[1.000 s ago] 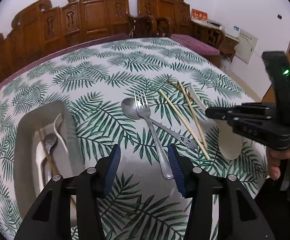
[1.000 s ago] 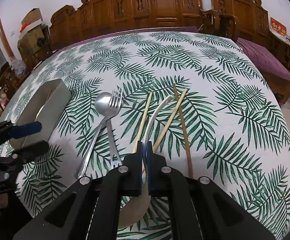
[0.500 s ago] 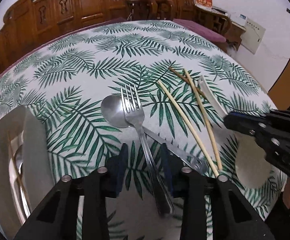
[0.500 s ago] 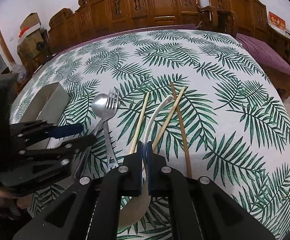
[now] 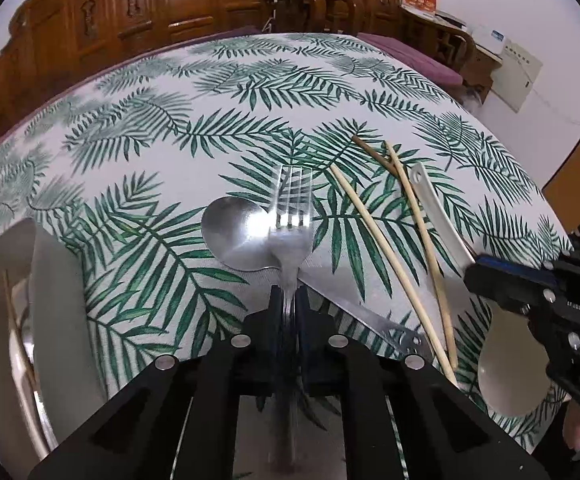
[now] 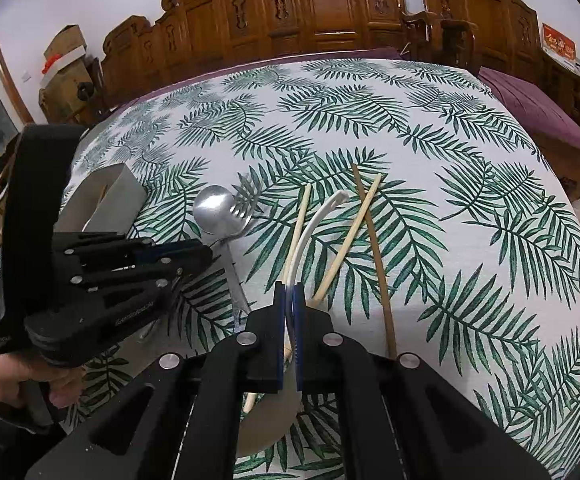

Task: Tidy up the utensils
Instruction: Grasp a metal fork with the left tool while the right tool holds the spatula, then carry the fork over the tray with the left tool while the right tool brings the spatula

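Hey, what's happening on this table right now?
A person is sorting utensils with a handheld gripper in each hand. The left gripper is shut on the handle of a metal fork, whose head lies over a metal spoon. The right gripper is shut on the handle of a white spoon. Chopsticks and a second fork lie loose on the leaf-print tablecloth. A grey holder at the left already has utensils in it.

Two forks (image 5: 291, 216), one metal spoon (image 5: 236, 236), one white spoon (image 6: 309, 236), three chopsticks (image 6: 351, 236), one tray (image 6: 116, 196)
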A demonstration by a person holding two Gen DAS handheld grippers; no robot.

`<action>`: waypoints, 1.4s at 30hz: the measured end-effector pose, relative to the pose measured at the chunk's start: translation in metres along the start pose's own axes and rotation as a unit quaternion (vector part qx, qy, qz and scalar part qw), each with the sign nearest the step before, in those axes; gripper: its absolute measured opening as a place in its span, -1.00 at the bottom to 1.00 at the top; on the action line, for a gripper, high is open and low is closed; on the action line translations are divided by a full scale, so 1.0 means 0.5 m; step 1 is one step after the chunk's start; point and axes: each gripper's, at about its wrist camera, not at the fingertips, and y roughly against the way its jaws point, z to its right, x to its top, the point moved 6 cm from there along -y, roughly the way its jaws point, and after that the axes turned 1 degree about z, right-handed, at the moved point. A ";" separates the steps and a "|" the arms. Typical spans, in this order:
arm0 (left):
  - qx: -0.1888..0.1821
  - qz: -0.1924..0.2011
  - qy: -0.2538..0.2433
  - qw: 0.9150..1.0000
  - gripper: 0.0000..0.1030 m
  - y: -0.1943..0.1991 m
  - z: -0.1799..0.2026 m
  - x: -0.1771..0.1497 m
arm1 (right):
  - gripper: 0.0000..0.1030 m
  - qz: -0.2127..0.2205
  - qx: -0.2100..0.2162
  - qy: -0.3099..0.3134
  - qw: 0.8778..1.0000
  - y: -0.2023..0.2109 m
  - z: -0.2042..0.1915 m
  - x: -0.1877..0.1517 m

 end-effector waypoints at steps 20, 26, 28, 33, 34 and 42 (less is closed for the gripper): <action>0.031 0.033 0.000 0.999 -0.89 0.158 -0.040 -0.035 | -0.91 0.025 0.024 0.023 0.999 0.027 -0.056 0.012; 0.025 0.050 0.009 0.998 -0.89 0.203 -0.068 -0.039 | -0.91 0.019 0.025 0.050 0.998 0.021 -0.096 0.004; 0.024 0.055 0.011 0.998 -0.89 0.214 -0.078 -0.039 | -0.91 0.019 0.028 0.053 0.998 0.021 -0.103 0.003; 0.023 0.068 0.021 0.997 -0.89 0.244 -0.112 -0.042 | -0.91 0.029 0.034 0.063 0.997 0.036 -0.130 0.004; 0.024 0.070 0.023 0.997 -0.89 0.249 -0.120 -0.043 | -0.91 0.032 0.036 0.064 0.997 0.041 -0.135 0.005; 0.038 0.073 0.055 0.995 -0.89 0.268 -0.217 -0.055 | -0.91 0.055 0.038 0.093 0.993 0.081 -0.193 0.028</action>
